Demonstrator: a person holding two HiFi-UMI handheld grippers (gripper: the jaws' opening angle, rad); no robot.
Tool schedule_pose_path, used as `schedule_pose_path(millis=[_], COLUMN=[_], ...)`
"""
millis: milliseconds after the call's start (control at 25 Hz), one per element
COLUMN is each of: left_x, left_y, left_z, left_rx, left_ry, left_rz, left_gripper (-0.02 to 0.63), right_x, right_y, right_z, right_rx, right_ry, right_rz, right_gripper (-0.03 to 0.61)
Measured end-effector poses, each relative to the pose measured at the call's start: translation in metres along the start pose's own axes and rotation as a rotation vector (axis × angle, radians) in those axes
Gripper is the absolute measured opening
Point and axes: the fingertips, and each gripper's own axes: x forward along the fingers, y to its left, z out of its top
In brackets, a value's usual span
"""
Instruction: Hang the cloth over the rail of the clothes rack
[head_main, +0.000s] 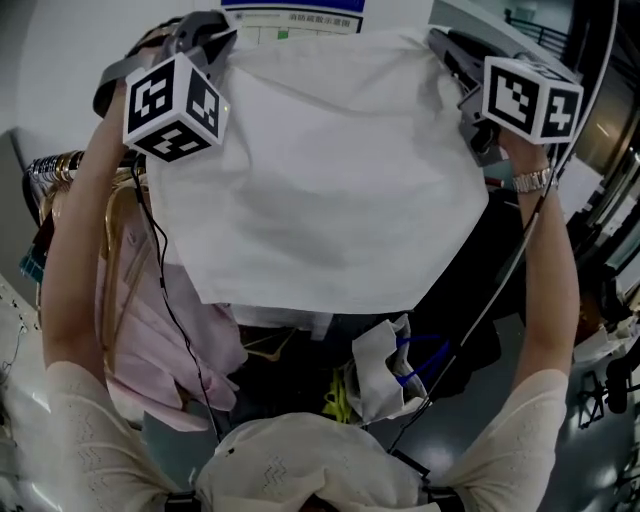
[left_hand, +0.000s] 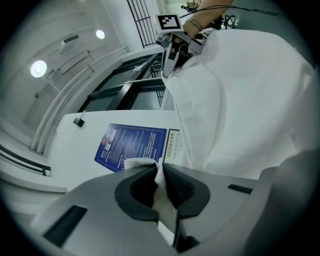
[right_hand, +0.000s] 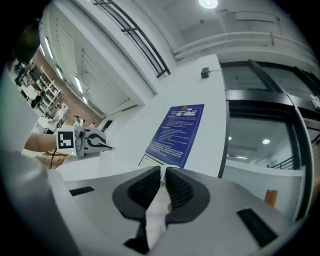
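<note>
While left tool (left_hand: 159, 173) and right tool (right_hand: 162, 173) clamp its corners, white cloth (head_main: 320, 170) spread high

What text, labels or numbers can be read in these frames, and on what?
Nothing is legible.
Blue wall notice: white print, too small to read.
White sheet beside it: too blurred.
Sign above the cloth: print too small.
Marker cubes: black-and-white square patterns, no words.
</note>
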Motion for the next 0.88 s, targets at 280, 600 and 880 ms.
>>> schedule_pose_path(millis=[280,600,880], left_x=[0.006,0.006,-0.006], left_y=[-0.019,-0.023,-0.006], left_z=[-0.009,-0.009,0.009], left_rx=[-0.006,-0.017,-0.016], left_ry=[0.026,0.004,-0.055], left_rz=[-0.012,0.001,0.090], left_gripper=[0.026,0.026,0.026], right_x=[-0.012,-0.041,0.007], right_y=[0.000,-0.023,0.114], right_z=[-0.025,-0.034,0.019], right_rx=[-0.009,-0.023,-0.167], right_ry=[0.112,0.097,-0.003], right_rz=[0.085,0.029,0.276], right_gripper=[0.091,0.095,0.095])
